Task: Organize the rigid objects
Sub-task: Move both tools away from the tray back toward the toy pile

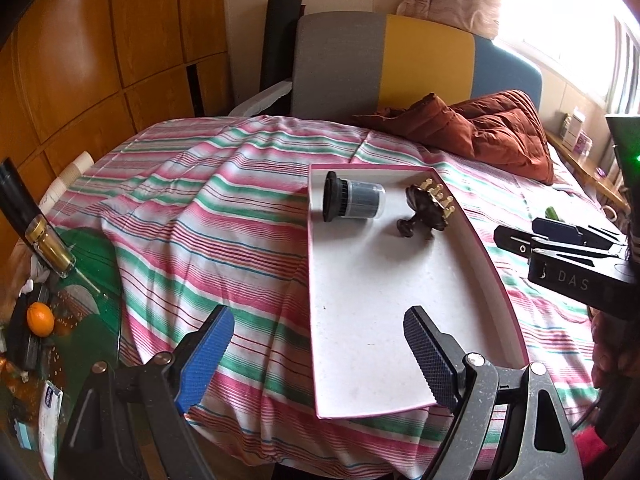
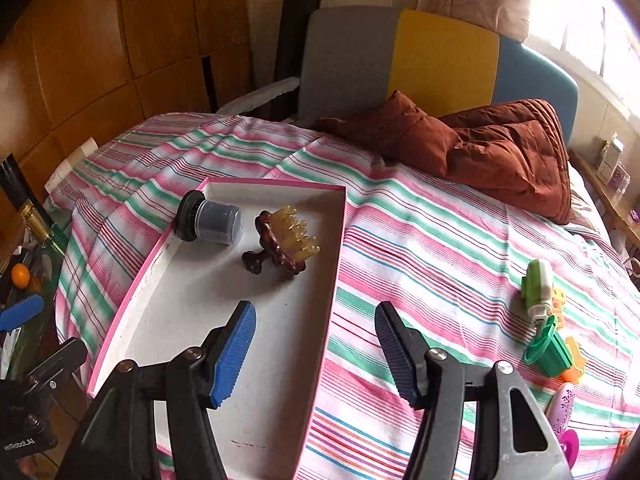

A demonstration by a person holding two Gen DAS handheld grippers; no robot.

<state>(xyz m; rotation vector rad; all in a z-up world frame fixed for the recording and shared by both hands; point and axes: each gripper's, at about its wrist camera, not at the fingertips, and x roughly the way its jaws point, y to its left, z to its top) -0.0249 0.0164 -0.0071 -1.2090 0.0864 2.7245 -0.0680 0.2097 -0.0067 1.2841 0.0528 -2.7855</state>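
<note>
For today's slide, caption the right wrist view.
Open right gripper above a pink-rimmed tray holding a jar and brush; toys wait.

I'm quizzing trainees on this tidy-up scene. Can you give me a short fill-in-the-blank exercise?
1. The jar lies on its ____ in the tray.
2. The brush lies in the ____.
3. The green toy lies on the ____, outside the tray.
4. Both grippers hold ____.

Missing: side; tray; bed; nothing
</note>
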